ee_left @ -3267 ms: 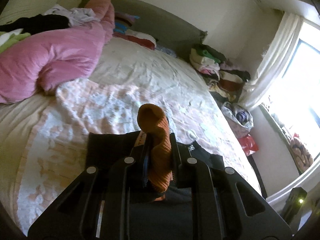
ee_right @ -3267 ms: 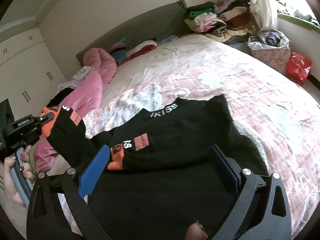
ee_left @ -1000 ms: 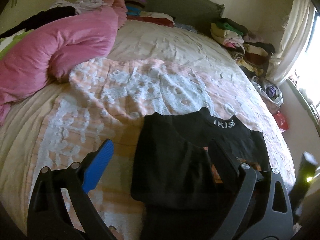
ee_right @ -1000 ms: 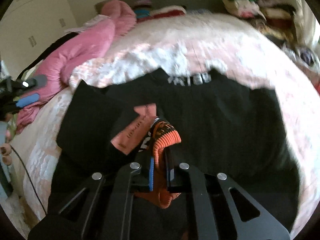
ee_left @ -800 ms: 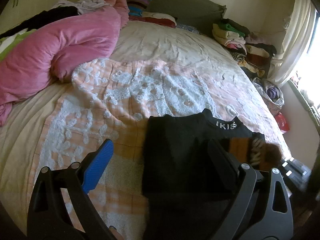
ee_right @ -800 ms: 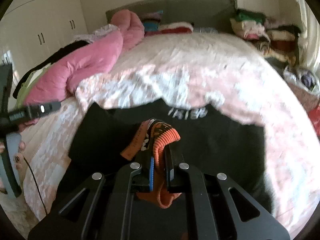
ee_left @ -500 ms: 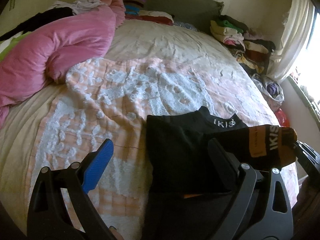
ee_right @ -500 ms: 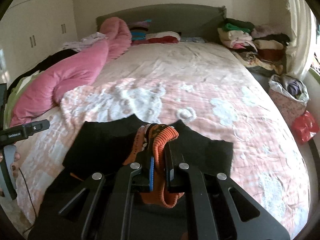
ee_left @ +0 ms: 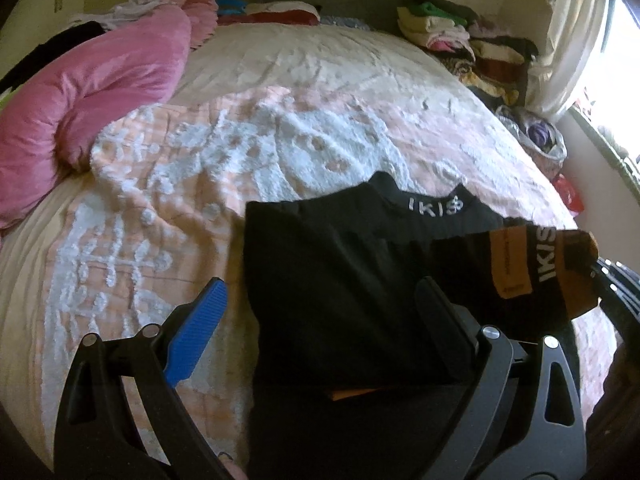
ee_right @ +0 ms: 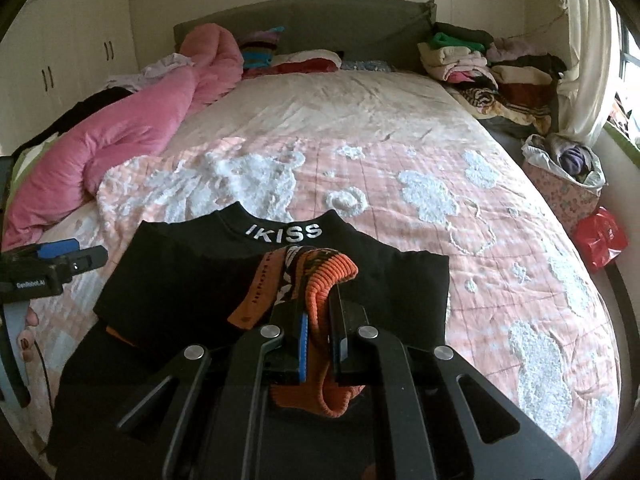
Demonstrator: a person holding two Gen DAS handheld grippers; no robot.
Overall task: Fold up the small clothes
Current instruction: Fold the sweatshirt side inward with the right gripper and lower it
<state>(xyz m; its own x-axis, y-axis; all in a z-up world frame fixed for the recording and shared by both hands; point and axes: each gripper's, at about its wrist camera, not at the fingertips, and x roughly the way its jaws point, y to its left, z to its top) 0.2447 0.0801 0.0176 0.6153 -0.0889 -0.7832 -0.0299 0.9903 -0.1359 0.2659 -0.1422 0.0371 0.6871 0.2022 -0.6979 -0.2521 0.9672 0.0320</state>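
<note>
— Pink bedspread (ee_right: 460,240) underneath; where's the sweater (ee_right: 180,280)?
— Flat near me. My right gripper (ee_right: 318,344) pinches its orange cuff (ee_right: 328,276); my left gripper (ee_left: 320,320) hangs spread, holding nothing.

Bed (ee_right: 360,112) as landmark. Pink duvet (ee_right: 132,128) bunched along bed's left side. Grey headboard (ee_right: 320,24) at far end, folded items (ee_right: 288,60) against it. Clothes pile (ee_right: 492,68) at far right corner. Curtain (ee_right: 588,52), bag (ee_right: 560,176), red bag (ee_right: 600,236) right of bed. Wardrobe (ee_right: 60,40) left.
</note>
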